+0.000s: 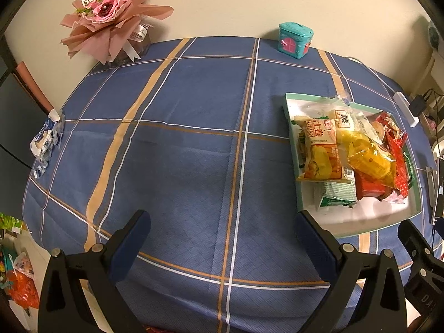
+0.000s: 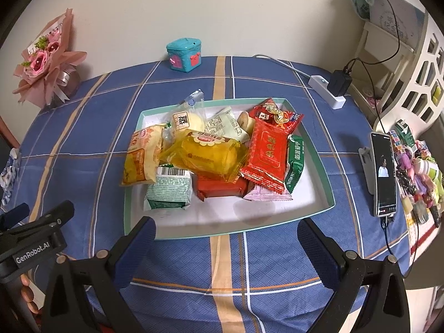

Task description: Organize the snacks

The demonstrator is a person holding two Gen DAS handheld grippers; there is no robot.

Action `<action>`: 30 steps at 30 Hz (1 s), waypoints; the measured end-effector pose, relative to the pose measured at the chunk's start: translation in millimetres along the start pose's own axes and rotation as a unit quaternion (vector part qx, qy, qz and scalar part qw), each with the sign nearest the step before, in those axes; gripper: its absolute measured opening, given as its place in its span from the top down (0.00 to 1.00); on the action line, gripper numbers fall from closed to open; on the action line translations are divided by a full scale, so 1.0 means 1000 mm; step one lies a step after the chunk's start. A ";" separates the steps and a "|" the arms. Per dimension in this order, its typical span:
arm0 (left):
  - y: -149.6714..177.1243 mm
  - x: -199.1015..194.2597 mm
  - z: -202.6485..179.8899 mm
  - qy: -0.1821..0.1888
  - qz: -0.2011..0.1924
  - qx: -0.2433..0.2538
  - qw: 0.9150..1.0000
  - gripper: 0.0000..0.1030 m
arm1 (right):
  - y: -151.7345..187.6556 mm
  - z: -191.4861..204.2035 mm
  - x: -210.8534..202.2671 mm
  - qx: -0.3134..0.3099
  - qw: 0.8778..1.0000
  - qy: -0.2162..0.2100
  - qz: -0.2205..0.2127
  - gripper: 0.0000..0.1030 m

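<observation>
A shallow white tray with a teal rim [image 2: 310, 194] [image 1: 294, 149] rests on the blue plaid tablecloth and holds several snack packets. Among them are a yellow packet [image 2: 208, 158] [image 1: 366, 155], a red packet [image 2: 266, 158], an orange-yellow packet [image 2: 141, 155] [image 1: 322, 152] and a green-and-white packet [image 2: 169, 191] [image 1: 337, 194]. My right gripper [image 2: 224, 249] is open, just short of the tray's near rim, holding nothing. My left gripper [image 1: 222, 247] is open over bare cloth, left of the tray. A blue-and-white packet [image 1: 45, 141] lies at the table's far left edge.
A pink paper bouquet [image 1: 111, 19] and a teal toy box [image 1: 295, 40] stand at the back by the wall. To the right of the tray are a white power strip with charger [image 2: 331, 88], a phone on a stand [image 2: 384, 172] and assorted small clutter [image 2: 421, 183].
</observation>
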State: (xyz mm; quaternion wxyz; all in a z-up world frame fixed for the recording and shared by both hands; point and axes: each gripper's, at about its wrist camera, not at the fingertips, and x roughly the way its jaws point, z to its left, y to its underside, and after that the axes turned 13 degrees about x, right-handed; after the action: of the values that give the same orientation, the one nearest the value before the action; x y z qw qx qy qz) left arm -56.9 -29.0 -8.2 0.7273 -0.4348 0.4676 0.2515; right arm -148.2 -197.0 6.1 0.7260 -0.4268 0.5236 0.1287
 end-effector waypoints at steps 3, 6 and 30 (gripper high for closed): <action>0.000 0.001 0.000 -0.001 0.001 -0.001 1.000 0.00 | 0.000 0.001 0.000 -0.001 1.000 0.000 0.000 0.00; 0.000 0.001 0.000 -0.001 0.001 -0.002 1.000 0.00 | 0.001 0.001 0.000 -0.001 1.000 0.000 0.000 0.00; 0.000 0.001 0.006 -0.002 0.002 -0.007 1.000 0.00 | 0.000 0.003 -0.001 -0.004 1.000 0.001 0.000 0.00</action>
State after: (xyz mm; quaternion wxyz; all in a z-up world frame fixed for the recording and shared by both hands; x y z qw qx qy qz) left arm -53.8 -24.0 -7.7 0.7250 -0.4383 0.4651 0.2569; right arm -146.6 -194.0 6.9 0.7240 -0.4299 0.5235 0.1302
